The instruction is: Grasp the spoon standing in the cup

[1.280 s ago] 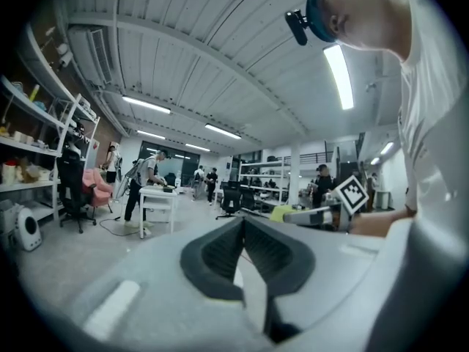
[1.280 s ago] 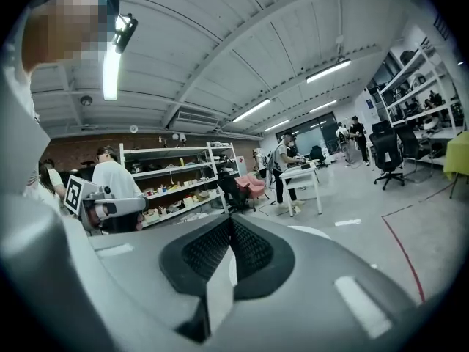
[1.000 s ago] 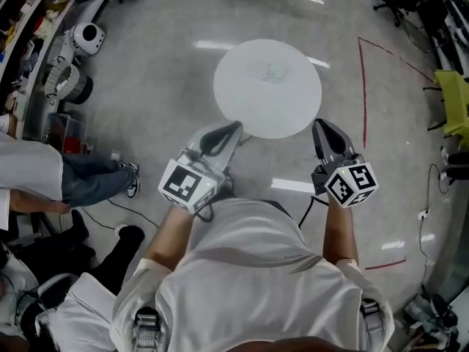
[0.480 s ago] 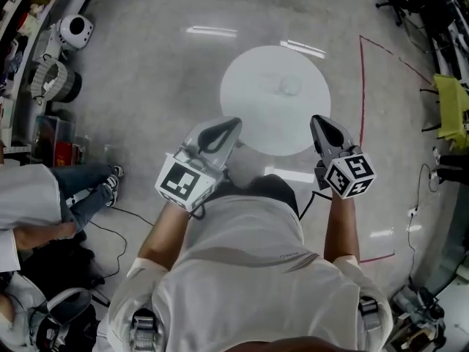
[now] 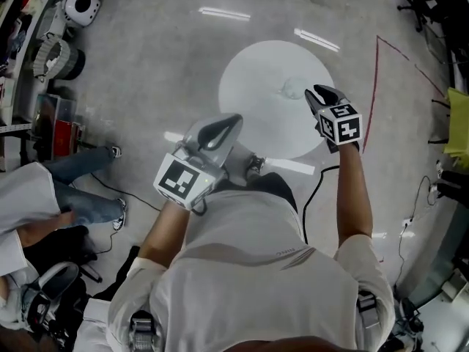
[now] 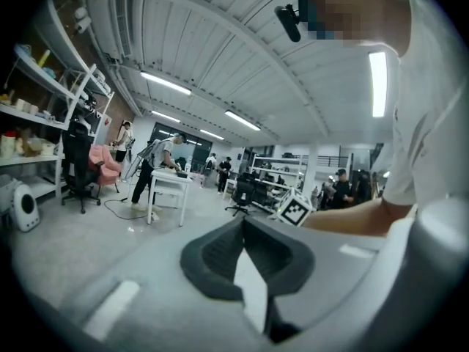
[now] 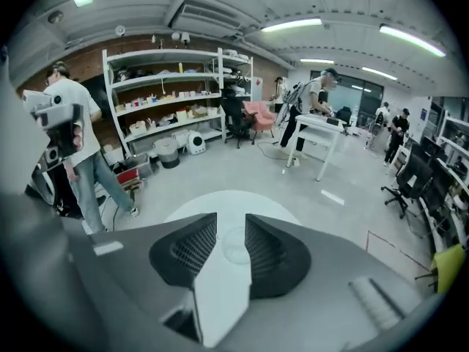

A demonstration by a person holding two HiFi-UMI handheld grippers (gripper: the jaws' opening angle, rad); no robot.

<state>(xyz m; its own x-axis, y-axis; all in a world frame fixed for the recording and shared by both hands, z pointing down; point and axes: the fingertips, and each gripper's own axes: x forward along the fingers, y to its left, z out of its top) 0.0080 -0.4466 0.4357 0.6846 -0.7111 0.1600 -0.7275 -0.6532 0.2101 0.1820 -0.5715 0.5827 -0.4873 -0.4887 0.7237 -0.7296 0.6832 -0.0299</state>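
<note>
A clear cup (image 5: 292, 88) stands on the round white table (image 5: 256, 72); I cannot make out the spoon in it. My right gripper (image 5: 315, 94) reaches over the table's right part, its tips just right of the cup. In the right gripper view its jaws (image 7: 231, 222) are opening with a clear gap, and the cup (image 7: 236, 245) shows beyond that gap, not touched. My left gripper (image 5: 231, 120) hangs short of the table's near edge. Its fingertips meet in the left gripper view (image 6: 242, 223), with nothing between them.
A person in jeans (image 5: 80, 169) stands at the left by shelves and a white round robot (image 5: 79, 6). Red tape (image 5: 374, 86) marks the floor right of the table. A black cable (image 5: 315, 189) runs under my right arm. A yellow chair (image 5: 458, 116) is far right.
My right gripper has moved forward from the table's near edge to beside the cup. The left gripper has stayed about where it was.
</note>
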